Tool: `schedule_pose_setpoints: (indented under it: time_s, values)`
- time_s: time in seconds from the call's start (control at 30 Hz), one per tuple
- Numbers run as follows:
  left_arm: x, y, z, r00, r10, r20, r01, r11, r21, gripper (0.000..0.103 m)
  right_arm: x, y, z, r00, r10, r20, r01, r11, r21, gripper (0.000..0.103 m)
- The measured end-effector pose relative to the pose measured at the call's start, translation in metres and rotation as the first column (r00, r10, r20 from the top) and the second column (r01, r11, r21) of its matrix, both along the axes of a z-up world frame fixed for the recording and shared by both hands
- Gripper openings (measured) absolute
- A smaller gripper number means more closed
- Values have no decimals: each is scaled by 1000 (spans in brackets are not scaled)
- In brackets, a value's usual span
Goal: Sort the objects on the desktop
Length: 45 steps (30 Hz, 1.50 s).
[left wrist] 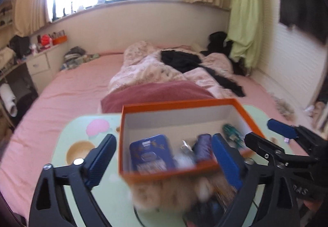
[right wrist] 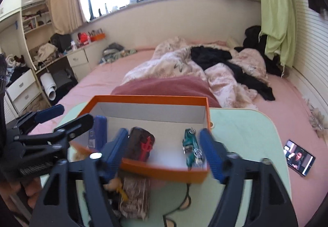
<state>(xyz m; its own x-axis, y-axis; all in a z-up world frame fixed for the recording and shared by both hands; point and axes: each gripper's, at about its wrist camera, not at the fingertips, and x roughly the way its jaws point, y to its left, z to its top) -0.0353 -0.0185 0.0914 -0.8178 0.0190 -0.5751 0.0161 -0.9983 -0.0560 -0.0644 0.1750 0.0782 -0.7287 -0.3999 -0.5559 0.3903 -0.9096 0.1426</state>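
Note:
An orange box (left wrist: 180, 104) with a white inside stands on the pale green table (left wrist: 69, 132). In it lie a blue tin (left wrist: 151, 155), a dark purple roll (left wrist: 203, 147) and a teal toy car (left wrist: 231, 134). My left gripper (left wrist: 164, 157) is open just in front of the box, its blue pads pressing on nothing. The right wrist view shows the box (right wrist: 153, 98), the roll (right wrist: 141, 145) with a red mark, the car (right wrist: 192, 145) and the tin (right wrist: 98, 134). My right gripper (right wrist: 164, 151) is open over the box's near edge and holds nothing.
A fluffy tan thing (left wrist: 168, 192) lies in front of the box. A brown packet (right wrist: 135, 196) and a small yellow figure (right wrist: 119, 186) lie near it. A lit phone (right wrist: 299, 157) rests on the pink bed. The left gripper (right wrist: 67, 117) is at the left.

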Motion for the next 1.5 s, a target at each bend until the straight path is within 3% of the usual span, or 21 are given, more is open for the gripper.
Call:
schedule_pose_setpoints:
  time_s: [0.1,0.2,0.3,0.43,0.47,0.5,0.57,1.5]
  values:
    - [34,-4,-10,997,-56,44,55,998,35,99,31,9,-4,999,43,8,-43,999,18,75]
    - [60,-1,-32,989,-87,117,86,996,10,99,57,14,-20,992,96,77,-100,994,49,75]
    - [78,0,-59,979,-90,184,93,996,-12,99,73,17,-40,980,123,158,-135,988,70,75]
    - [81,2,-97,962,-42,269,64,995,-74,103,84,13,-66,972,105,209,-141,976,167,75]
    - [81,4,-96,964,-29,263,56,994,-98,103,83,10,-74,968,99,230,-146,970,194,79]
    - [80,4,-94,963,-34,268,61,994,-95,103,84,7,-78,974,95,207,-143,963,227,90]
    - [79,3,-93,961,-39,275,64,995,-81,103,83,7,-83,971,110,211,-157,962,224,102]
    - [80,4,-101,961,-41,273,65,995,-76,103,83,14,-87,975,119,187,-159,963,216,103]
